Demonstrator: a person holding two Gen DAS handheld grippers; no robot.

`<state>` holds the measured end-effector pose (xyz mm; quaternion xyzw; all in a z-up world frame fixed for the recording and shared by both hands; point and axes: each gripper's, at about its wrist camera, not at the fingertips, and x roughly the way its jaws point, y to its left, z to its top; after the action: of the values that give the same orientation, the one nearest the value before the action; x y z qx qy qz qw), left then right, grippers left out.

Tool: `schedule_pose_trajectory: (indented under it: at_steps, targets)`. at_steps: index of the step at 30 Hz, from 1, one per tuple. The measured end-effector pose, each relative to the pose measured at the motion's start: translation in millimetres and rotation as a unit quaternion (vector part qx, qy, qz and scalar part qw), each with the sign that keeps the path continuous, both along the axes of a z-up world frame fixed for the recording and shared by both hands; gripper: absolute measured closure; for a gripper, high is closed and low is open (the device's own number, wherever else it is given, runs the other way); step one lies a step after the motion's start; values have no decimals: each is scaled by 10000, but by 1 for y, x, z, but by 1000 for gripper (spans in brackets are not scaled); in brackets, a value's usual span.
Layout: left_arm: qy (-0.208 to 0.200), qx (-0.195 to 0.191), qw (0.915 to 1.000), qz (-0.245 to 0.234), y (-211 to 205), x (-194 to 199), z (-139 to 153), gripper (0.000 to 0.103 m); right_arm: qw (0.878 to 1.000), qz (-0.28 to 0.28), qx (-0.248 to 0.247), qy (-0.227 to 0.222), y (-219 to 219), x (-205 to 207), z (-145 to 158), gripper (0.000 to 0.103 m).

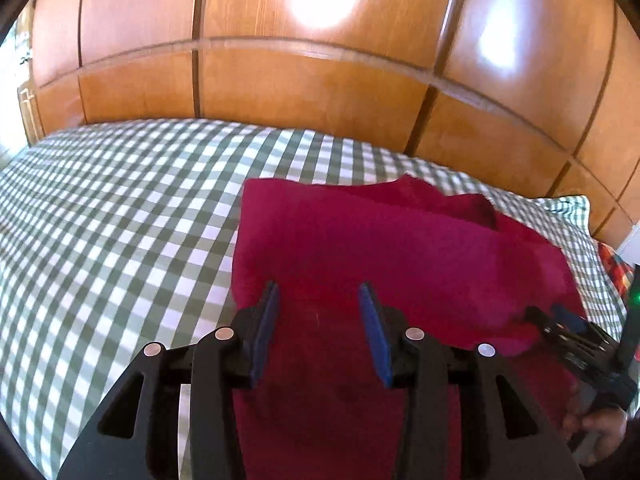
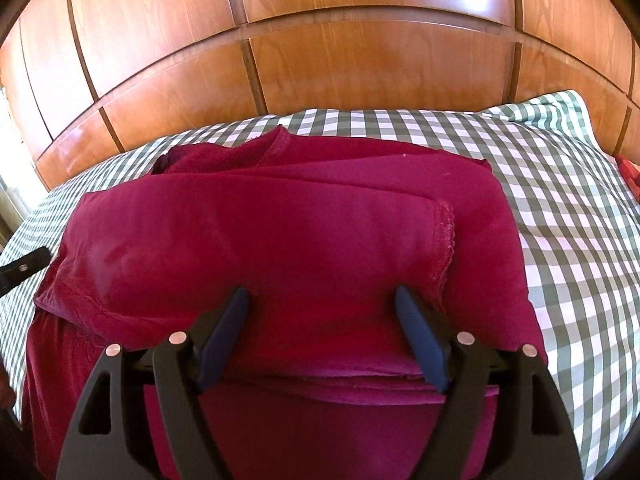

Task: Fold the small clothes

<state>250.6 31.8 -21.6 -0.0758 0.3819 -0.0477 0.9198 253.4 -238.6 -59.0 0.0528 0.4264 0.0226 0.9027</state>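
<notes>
A dark red garment (image 1: 400,240) (image 2: 280,220) lies folded in layers on the green-and-white checked bed cover (image 1: 120,220) (image 2: 560,200). A stitched hem edge (image 2: 444,240) runs down its top layer. My left gripper (image 1: 319,292) hovers over the garment's near left part, its blue pads apart and nothing pinched between them. My right gripper (image 2: 321,294) stands wide open above the garment's near edge, pads clear of the cloth. The right gripper (image 1: 568,328) also shows at the right of the left wrist view, at the garment's right side.
Glossy wooden panels (image 1: 320,80) (image 2: 360,60) rise just behind the bed. A checked pillow (image 2: 552,108) sits at the back right. A red patterned cloth (image 1: 612,264) peeks in at the far right. A person's hand (image 1: 600,428) holds the right gripper.
</notes>
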Motion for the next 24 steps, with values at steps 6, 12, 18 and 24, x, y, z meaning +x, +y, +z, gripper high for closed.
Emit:
schedule_pose_trajectory:
  at_steps: [6, 12, 18, 24]
  targets:
    - [-154, -106, 9998, -103, 0, -27, 14, 58, 10000, -8, -67, 0, 1, 0, 1, 26]
    - [-190, -142, 9996, -163, 2, -51, 15, 58, 9998, -22, -191, 22, 4, 0, 1, 25]
    - [-68, -169, 9996, -202, 5, -74, 7, 55, 9995, -91, -294, 103, 6, -1, 5, 17]
    - [105, -80, 9998, -152, 12, -92, -7, 48, 9998, -177, 0, 16, 2, -23, 29, 9]
